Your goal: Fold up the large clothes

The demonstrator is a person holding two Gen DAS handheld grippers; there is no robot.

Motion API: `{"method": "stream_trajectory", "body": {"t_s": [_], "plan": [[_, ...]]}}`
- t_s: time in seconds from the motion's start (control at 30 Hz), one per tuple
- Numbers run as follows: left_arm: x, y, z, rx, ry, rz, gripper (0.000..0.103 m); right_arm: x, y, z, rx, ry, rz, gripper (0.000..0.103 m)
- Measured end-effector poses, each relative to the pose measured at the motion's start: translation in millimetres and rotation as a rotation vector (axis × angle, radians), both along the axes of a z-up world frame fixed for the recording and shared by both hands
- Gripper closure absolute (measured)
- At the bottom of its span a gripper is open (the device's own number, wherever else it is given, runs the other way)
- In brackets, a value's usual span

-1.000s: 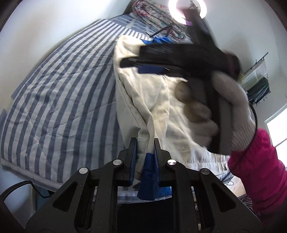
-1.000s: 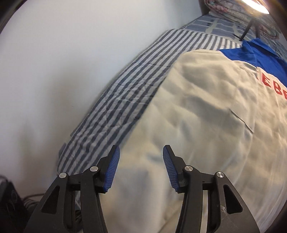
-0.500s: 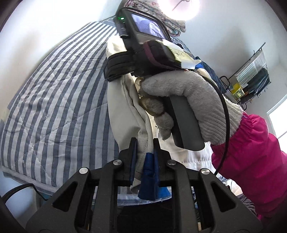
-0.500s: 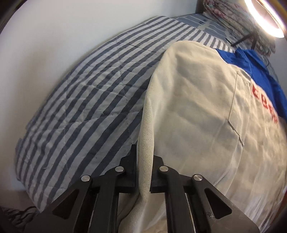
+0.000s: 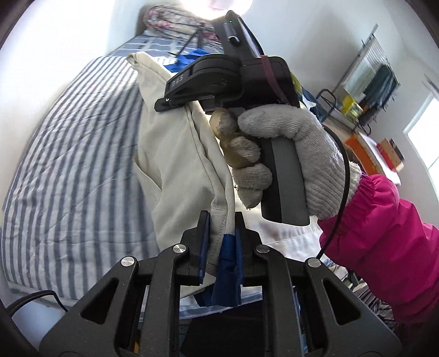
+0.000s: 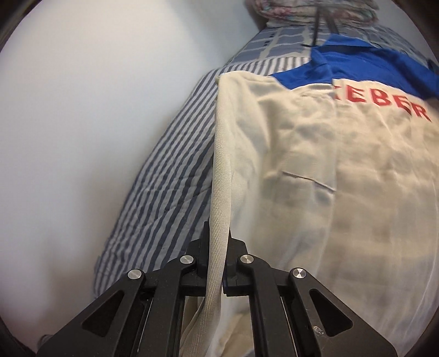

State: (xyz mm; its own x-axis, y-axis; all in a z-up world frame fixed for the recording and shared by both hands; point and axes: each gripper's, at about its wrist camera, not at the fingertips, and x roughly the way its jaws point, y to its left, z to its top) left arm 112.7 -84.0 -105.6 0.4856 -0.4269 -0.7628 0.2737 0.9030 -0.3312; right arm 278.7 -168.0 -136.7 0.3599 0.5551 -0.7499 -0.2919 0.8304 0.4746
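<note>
A large cream garment (image 6: 315, 192) with a blue collar part (image 6: 356, 63) and red letters lies on a striped bed (image 6: 170, 170). My right gripper (image 6: 218, 239) is shut on the garment's left edge, a fold of cream cloth pinched between its jaws. In the left wrist view my left gripper (image 5: 221, 228) is shut on a bunched cream and blue end of the same garment (image 5: 175, 164). Just ahead of it a gloved hand (image 5: 288, 153) with a pink sleeve holds my right gripper (image 5: 162, 105) over the lifted cloth.
The blue and white striped bedcover (image 5: 71, 170) stretches to the left, against a white wall (image 6: 82, 123). A patterned pillow (image 5: 175, 22) lies at the bed's far end. On the right stand a wire rack (image 5: 365, 79) and a window (image 5: 425, 131).
My right gripper has shut on the garment's left edge, having stood open over the cloth. Both grippers have shifted sideways with the cloth, and the edge is now lifted off the bed.
</note>
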Motion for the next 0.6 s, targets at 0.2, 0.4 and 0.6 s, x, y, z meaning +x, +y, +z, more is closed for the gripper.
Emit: {"method": "stream_trajectory", "body": {"t_s": [0.2, 0.4, 0.6], "plan": [[-5, -32, -2, 0.030, 0.005, -0.072, 0.088, -15, -66, -12, 0.110, 0.017, -0.118, 0.099], [-8, -59, -8, 0.046, 0.027, -0.125, 0.086, -19, -101, -32, 0.111, 0.052, -0.188, 0.099], [-13, -57, -4, -0.038, 0.048, -0.215, 0.083, -20, -119, -63, 0.071, 0.115, -0.209, 0.098]]}}
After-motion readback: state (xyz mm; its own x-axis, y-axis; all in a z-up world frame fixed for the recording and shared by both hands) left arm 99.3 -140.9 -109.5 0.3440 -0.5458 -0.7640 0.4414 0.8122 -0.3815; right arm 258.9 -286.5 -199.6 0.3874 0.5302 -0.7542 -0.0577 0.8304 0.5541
